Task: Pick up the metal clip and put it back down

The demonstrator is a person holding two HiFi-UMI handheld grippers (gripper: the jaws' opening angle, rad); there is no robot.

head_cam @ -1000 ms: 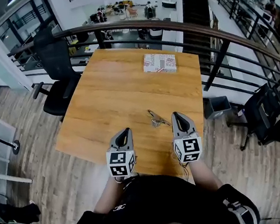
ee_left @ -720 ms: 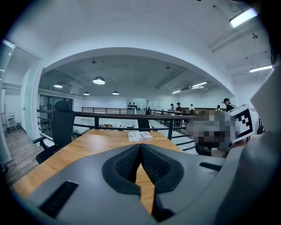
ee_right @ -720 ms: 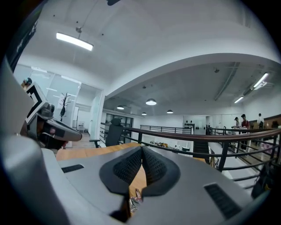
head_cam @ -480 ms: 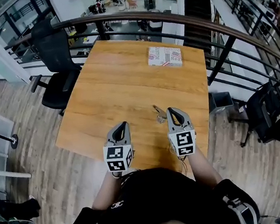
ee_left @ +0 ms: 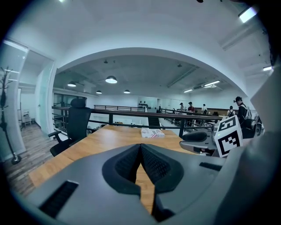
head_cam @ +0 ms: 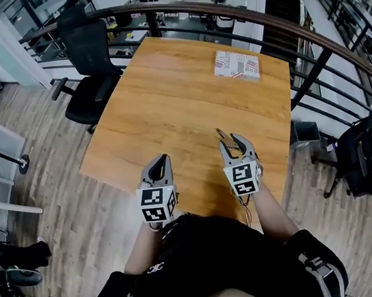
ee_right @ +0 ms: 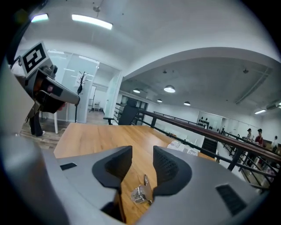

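The metal clip (ee_right: 141,191) lies on the wooden table (head_cam: 166,100), near its front right part; in the head view only its tip (head_cam: 221,135) shows. My right gripper (head_cam: 234,142) hovers just over it. Its jaws are opening, with the clip low between them and the pads not pressing on it, as the right gripper view shows (ee_right: 142,154). My left gripper (head_cam: 159,170) is shut and empty over the table's near edge, a little to the left, its pads (ee_left: 151,162) meeting at the tip.
A red-and-white printed box (head_cam: 237,65) lies at the table's far right. A black office chair (head_cam: 88,62) stands off the far left corner. A curved railing (head_cam: 307,35) runs behind and to the right, with another chair (head_cam: 365,156) beyond it.
The right gripper has moved forward over the clip and its jaws have parted. The left gripper stays shut in much the same place. The head view has shifted.
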